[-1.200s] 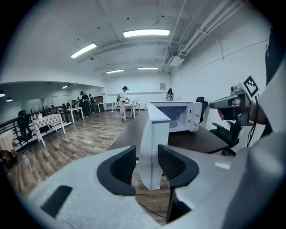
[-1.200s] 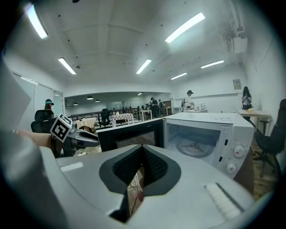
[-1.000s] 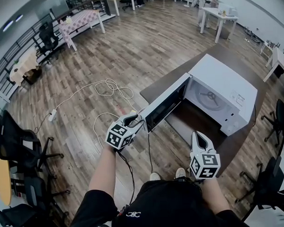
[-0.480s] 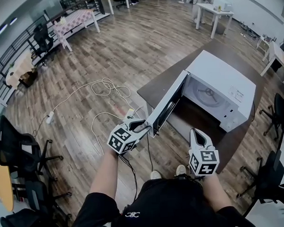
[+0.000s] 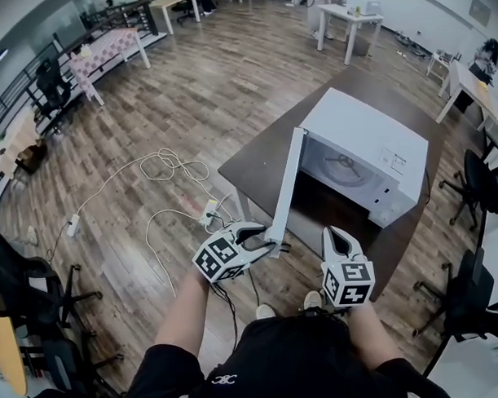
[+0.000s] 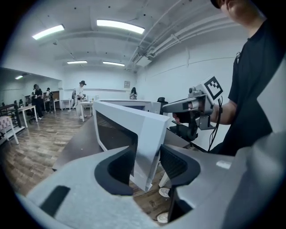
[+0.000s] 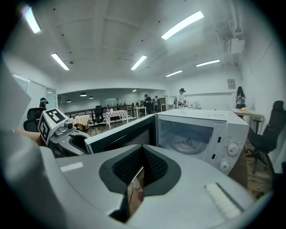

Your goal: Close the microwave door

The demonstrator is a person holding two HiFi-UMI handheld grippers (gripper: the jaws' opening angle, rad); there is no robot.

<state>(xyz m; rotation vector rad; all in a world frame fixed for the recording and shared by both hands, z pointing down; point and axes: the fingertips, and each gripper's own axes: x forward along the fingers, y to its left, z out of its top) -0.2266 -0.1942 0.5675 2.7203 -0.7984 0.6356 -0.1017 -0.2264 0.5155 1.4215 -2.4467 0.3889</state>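
Observation:
A white microwave (image 5: 369, 141) stands on a dark brown table (image 5: 248, 165), its cavity and glass turntable (image 7: 190, 144) showing. Its door (image 5: 286, 185) is about half open and sticks out toward me. My left gripper (image 5: 267, 238) is at the door's free edge. In the left gripper view that edge (image 6: 149, 134) sits between the jaws of the left gripper (image 6: 145, 163), which are opening, with a gap beside the right pad. My right gripper (image 5: 335, 234) hovers shut in front of the cavity, holding nothing, pads of the right gripper (image 7: 143, 167) together.
White cables (image 5: 170, 168) and a power strip (image 5: 73, 225) lie on the wooden floor to the left. Black office chairs (image 5: 473, 300) stand at the right and at the lower left. More tables (image 5: 341, 19) and people are far across the room.
The door has swung from wide open to about half open. My left gripper moved right with the door's edge. The right gripper stayed where it was.

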